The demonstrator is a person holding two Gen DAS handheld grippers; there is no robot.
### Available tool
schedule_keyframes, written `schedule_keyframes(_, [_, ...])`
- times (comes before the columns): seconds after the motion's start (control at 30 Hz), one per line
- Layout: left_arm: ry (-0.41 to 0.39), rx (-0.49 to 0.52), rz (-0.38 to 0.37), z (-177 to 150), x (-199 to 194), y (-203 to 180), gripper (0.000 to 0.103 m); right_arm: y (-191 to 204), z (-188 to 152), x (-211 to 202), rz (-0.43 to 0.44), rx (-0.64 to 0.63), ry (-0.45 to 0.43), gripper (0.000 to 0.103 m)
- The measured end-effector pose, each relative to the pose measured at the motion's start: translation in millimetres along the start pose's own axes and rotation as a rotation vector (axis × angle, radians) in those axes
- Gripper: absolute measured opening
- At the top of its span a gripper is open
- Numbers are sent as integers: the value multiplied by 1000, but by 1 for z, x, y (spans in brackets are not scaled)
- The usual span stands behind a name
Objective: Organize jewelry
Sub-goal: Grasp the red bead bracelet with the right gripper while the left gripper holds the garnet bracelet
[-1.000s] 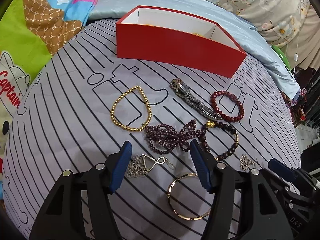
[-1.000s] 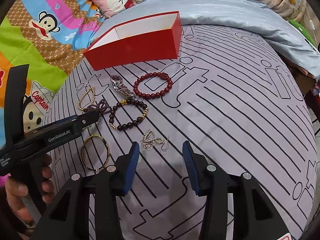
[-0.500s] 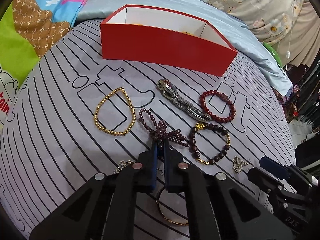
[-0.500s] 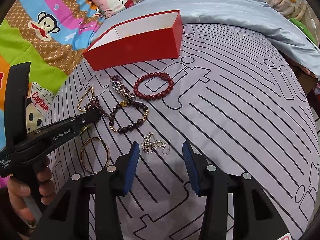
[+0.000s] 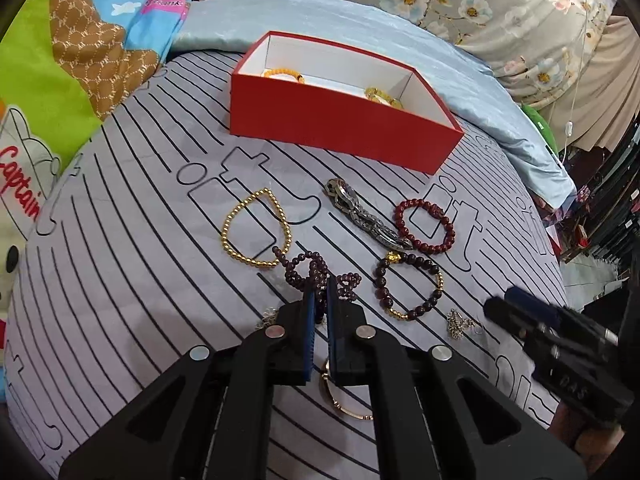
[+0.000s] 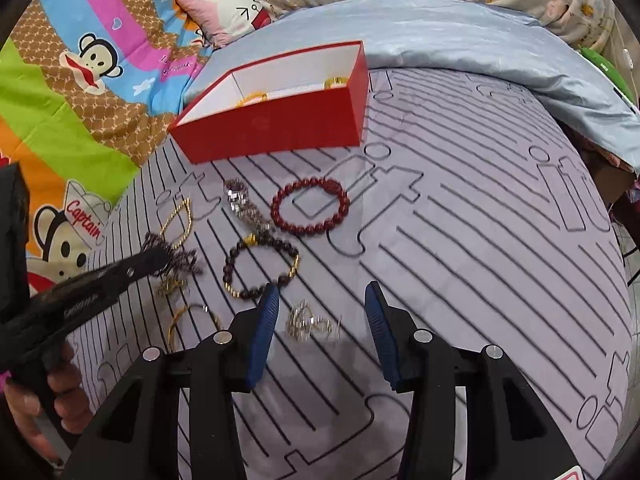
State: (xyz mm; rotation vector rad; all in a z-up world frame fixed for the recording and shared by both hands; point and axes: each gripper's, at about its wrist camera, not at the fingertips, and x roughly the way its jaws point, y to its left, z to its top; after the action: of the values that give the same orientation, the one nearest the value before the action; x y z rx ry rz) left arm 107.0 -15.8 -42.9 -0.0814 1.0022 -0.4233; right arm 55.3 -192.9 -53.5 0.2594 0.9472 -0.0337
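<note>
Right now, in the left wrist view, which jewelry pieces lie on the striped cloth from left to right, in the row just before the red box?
Gold bead bracelet → silver metal link watch → red round-bead bracelet.

Glossy beaded bracelet point(image 5: 425, 226), matt cardboard box point(image 5: 340, 130)

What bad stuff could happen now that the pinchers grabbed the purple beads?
1. The left gripper is shut on one strand of the tangled dark purple bead string; lifted, the rest may dangle and snag the gold bead bracelet touching it.
2. A thin pinch like that might slip before reaching the red cardboard box.
3. The open right gripper straddles the small silver chain piece, close to the left one, so they might bump.
</note>
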Motion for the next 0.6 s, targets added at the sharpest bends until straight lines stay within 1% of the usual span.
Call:
schedule_keyframes(0.07, [-15, 10, 11, 1, -6, 0, 5, -2, 9, 4, -2, 4, -12, 44])
schedule_keyframes(0.17, [-26, 8, 7, 3, -11, 2, 5, -4, 22, 14, 2, 10, -13, 40])
schedule_keyframes(0.2, [-28, 8, 9, 3, -12, 3, 5, -4, 26, 18, -2, 6, -12, 35])
schedule_keyframes(0.27, [-28, 3, 11, 4, -13, 5, 5, -5, 34, 27, -12, -5, -12, 31])
schedule_keyframes(0.43, [-26, -5, 18, 5, -12, 11, 5, -7, 45, 49, -30, -6, 12, 24])
schedule_keyframes(0.6, [-23, -10, 18, 5, -11, 15, 5, -5, 50, 63, -51, -25, 25, 22])
